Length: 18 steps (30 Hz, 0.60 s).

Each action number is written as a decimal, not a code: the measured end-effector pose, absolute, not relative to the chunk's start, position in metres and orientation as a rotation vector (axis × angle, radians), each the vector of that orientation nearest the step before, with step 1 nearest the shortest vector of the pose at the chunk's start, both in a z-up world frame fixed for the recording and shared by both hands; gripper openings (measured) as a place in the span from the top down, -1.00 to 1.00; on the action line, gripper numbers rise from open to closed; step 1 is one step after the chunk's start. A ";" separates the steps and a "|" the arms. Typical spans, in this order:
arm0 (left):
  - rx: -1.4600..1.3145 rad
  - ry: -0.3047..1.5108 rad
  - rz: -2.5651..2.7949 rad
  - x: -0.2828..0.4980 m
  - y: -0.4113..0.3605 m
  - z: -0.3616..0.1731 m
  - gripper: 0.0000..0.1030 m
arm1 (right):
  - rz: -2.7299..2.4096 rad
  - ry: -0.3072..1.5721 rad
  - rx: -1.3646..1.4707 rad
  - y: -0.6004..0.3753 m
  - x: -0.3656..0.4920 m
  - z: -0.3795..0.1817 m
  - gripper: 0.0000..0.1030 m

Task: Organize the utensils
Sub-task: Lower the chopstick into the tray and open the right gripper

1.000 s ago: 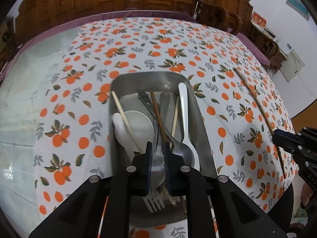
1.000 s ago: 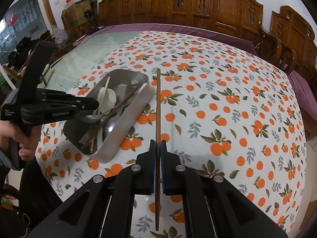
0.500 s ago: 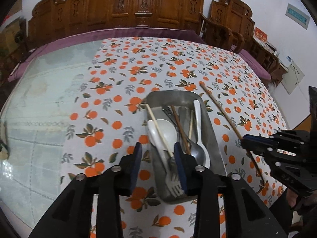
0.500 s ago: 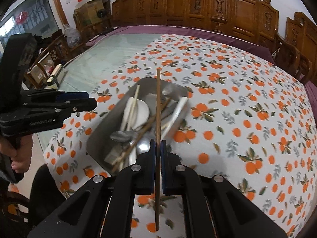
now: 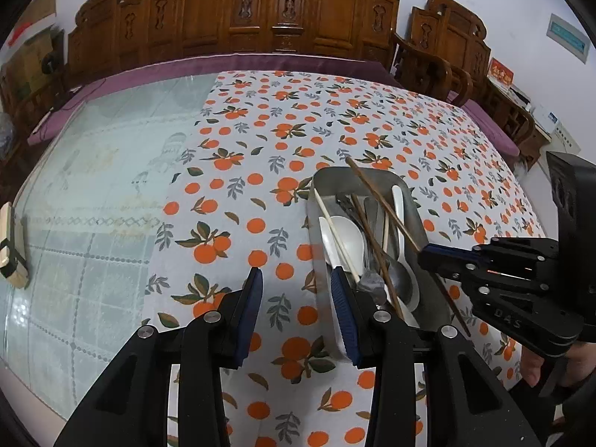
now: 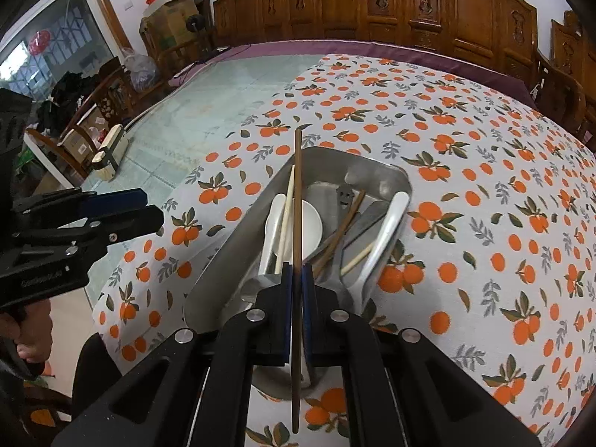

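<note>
Orange-printed cloth point(image 6: 484, 193) covers the table, with carved wooden chairs point(image 6: 409, 3) behind. Nearest, the right gripper point(image 6: 297, 283) is clamped on a dark chopstick point(image 6: 297, 201), holding it over the metal tray point(image 6: 231, 246). The left gripper point(image 5: 296, 298) hangs beside the tray, jaws apart, empty. Spoons point(image 6: 391, 223), a fork point(image 5: 372, 281) and pale chopsticks point(image 6: 286, 216) lie inside.

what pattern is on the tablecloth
White tablecloth with oranges and leaves; clearest in the right wrist view.

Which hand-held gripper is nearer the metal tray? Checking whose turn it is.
Right. The right hand-held gripper hangs above the metal tray, clamping a brown chopstick; the left hand-held gripper sits open beside it.
</note>
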<state>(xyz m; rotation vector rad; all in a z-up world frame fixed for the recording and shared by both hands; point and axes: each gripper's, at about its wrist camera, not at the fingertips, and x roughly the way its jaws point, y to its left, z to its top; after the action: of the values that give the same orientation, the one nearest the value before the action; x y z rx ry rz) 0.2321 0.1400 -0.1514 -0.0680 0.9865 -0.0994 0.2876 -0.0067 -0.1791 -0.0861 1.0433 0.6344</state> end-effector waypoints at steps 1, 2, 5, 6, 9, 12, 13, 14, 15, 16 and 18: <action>-0.070 0.988 -0.098 0.232 0.141 -0.152 0.30 | 0.629 1.053 -0.084 -0.005 0.290 -0.182 0.88; -0.071 0.989 -0.098 0.231 0.143 -0.152 0.30 | 0.627 1.060 -0.077 -0.004 0.292 -0.184 0.88; -0.070 0.991 -0.093 0.231 0.145 -0.155 0.30 | 0.619 1.093 -0.040 0.001 0.304 -0.193 0.88; -0.071 0.992 -0.092 0.231 0.145 -0.155 0.30 | 0.616 1.098 -0.037 0.002 0.306 -0.195 0.88; -0.077 0.994 -0.089 0.231 0.147 -0.156 0.30 | 0.596 1.116 -0.039 0.007 0.313 -0.203 0.88; -0.079 0.993 -0.088 0.230 0.148 -0.156 0.30 | 0.577 1.129 -0.046 0.008 0.316 -0.210 0.88; -0.078 0.993 -0.088 0.230 0.148 -0.156 0.30 | 0.569 1.136 -0.047 0.008 0.317 -0.213 0.88; -0.077 0.993 -0.089 0.230 0.148 -0.156 0.30 | 0.557 1.147 -0.050 0.008 0.319 -0.215 0.88; -0.076 0.994 -0.089 0.230 0.148 -0.156 0.30 | 0.554 1.151 -0.048 0.007 0.320 -0.217 0.88; -0.075 0.994 -0.089 0.230 0.148 -0.156 0.30 | 0.550 1.155 -0.048 0.007 0.320 -0.219 0.88; -0.075 0.995 -0.089 0.230 0.149 -0.156 0.30 | 0.548 1.161 -0.042 0.005 0.322 -0.221 0.88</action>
<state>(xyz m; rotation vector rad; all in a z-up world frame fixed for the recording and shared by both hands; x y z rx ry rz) 0.2296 0.1490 -0.1557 -0.0750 0.9951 -0.0886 0.3219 0.0055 -0.2215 -0.0418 1.1606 0.5478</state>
